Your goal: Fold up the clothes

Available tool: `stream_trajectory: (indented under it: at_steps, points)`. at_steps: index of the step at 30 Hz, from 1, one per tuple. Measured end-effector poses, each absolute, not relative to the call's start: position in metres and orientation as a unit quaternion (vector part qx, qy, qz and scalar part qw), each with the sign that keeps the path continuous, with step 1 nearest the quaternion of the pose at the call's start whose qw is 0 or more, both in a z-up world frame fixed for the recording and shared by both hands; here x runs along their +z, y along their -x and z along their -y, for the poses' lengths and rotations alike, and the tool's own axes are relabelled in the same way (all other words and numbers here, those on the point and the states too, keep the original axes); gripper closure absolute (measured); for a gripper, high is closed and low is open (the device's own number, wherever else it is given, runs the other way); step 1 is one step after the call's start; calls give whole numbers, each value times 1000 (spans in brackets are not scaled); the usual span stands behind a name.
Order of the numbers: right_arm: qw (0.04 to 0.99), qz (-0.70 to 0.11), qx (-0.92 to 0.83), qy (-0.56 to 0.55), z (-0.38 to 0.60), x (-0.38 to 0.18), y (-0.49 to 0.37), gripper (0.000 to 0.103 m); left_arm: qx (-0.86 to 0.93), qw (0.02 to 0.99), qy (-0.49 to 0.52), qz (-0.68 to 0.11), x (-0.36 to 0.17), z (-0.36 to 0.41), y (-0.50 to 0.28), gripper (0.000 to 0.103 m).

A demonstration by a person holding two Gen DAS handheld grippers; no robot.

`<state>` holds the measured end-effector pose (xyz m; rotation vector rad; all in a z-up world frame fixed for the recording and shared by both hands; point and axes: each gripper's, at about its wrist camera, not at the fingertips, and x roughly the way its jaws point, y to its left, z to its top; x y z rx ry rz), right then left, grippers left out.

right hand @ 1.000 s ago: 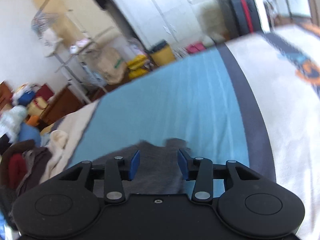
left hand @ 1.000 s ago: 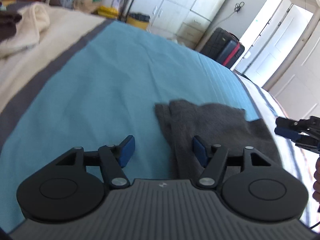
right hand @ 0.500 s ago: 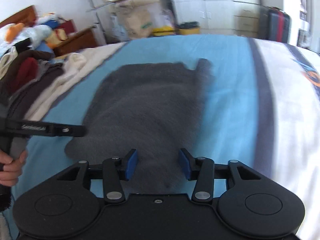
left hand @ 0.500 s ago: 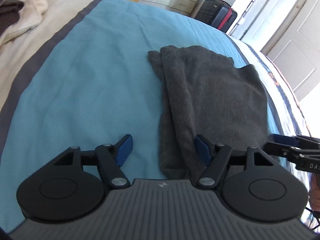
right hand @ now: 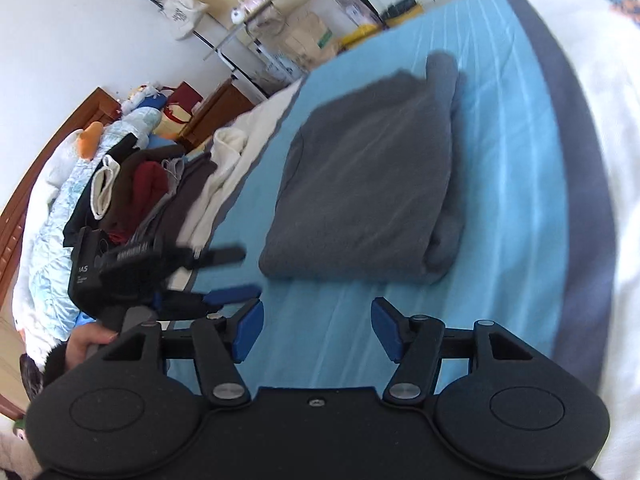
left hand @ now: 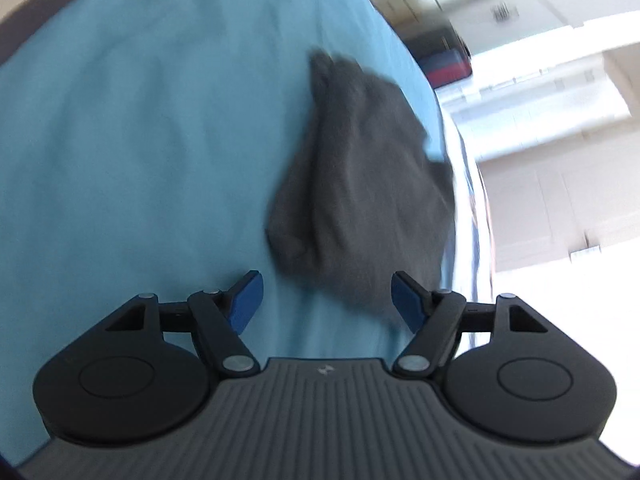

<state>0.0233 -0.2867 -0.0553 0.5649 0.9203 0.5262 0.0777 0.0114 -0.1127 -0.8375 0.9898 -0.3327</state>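
Grey garment (right hand: 372,176), one item, is lying folded on the blue bedsheet (right hand: 500,184), untouched by both grippers.

Left gripper (left hand: 326,300) is hovering at the garment's near edge with fingers spread wide, nothing between them (view blurred). Right gripper (right hand: 316,330) is likewise sitting spread and empty, just short of the fold. Left tool, seen from the right wrist, is showing partial white lettering "AS" on its body; a second strip of print is unreadable. One pile of mixed clothes (right hand: 136,188) is resting at the sheet's left side, with one hand (right hand: 86,344) gripping the left tool.
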Motion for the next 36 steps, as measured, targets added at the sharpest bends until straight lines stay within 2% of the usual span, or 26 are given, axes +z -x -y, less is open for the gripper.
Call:
stream_trajectory:
  at_steps: [6,14,15,16,17,18,20,24,28,32,36]
  points:
    - [794,-441,195,-370,286,-87,-32,36,-162,806,389,-416,-109,-2,-74,34]
    - [788,-385,114,-467,293,-101,-41,37,-161,831,359,-394,-106,13,-75,38]
    - [796,-380,106,-459,292,-99,-41,41,-160,837,345,-393,-105,16,-75,41]
    - [807,-374,98,-447,291,-97,-40,49,-160,843,330,-393,-104,20,-75,61]
    - [818,-366,95,-434,290,-94,-38,73,-159,849,315,-393,-104,23,-75,73]
    - [829,-356,94,-421,289,-91,-36,79,-158,855,300,-392,-103,26,-75,80]
    - [845,-336,99,-405,291,-84,-27,82,-163,860,279,-395,-93,29,-70,83]
    - [869,-319,105,-364,294,-69,-7,87,-172,867,238,-402,-73,35,-57,85]
    - [863,-322,114,-373,304,-58,15,87,-184,852,247,-424,-64,36,-35,85]
    - [875,-333,116,-333,303,-47,34,87,-191,839,268,-434,-64,35,-9,85]
    - [867,-349,115,-337,312,-44,42,87,-181,849,249,-430,-60,37,7,85]
